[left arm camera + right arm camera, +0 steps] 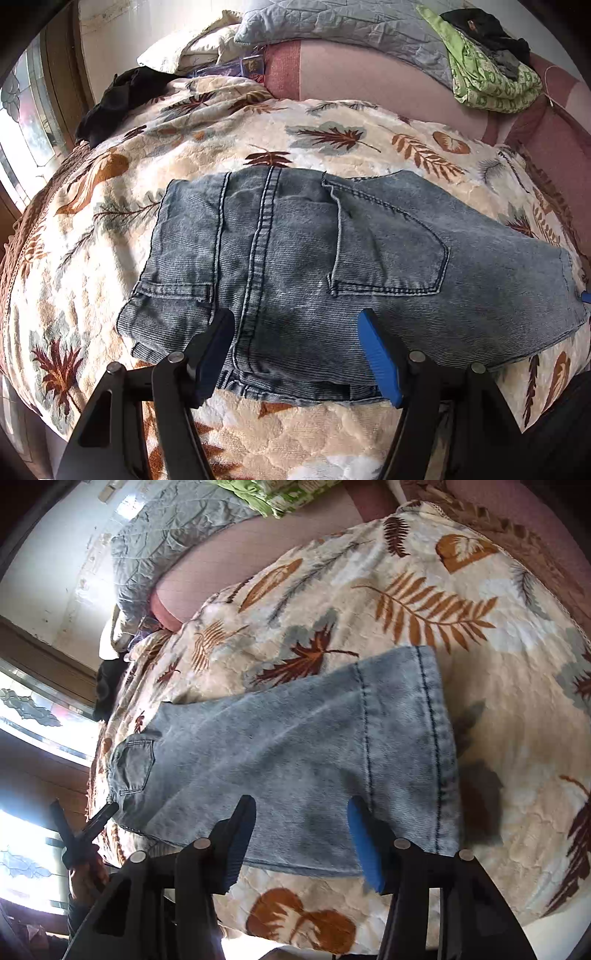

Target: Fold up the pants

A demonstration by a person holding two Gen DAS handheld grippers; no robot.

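Note:
Light blue denim pants [332,258] lie flat on a leaf-print blanket [184,147], folded lengthwise with the back pocket up. In the left wrist view my left gripper [295,332] is open and empty, hovering over the waist end near the front edge. In the right wrist view the pants [295,746] stretch left to right, hem at the right. My right gripper [301,819] is open and empty above the leg near the hem. The left gripper [85,827] shows small at the far left of that view.
A grey quilted pillow [351,22] and a green patterned cloth [487,77] with a dark item on it lie at the back on a pink sheet [369,77]. A black garment [122,99] sits at the back left. A window [22,122] is at the left.

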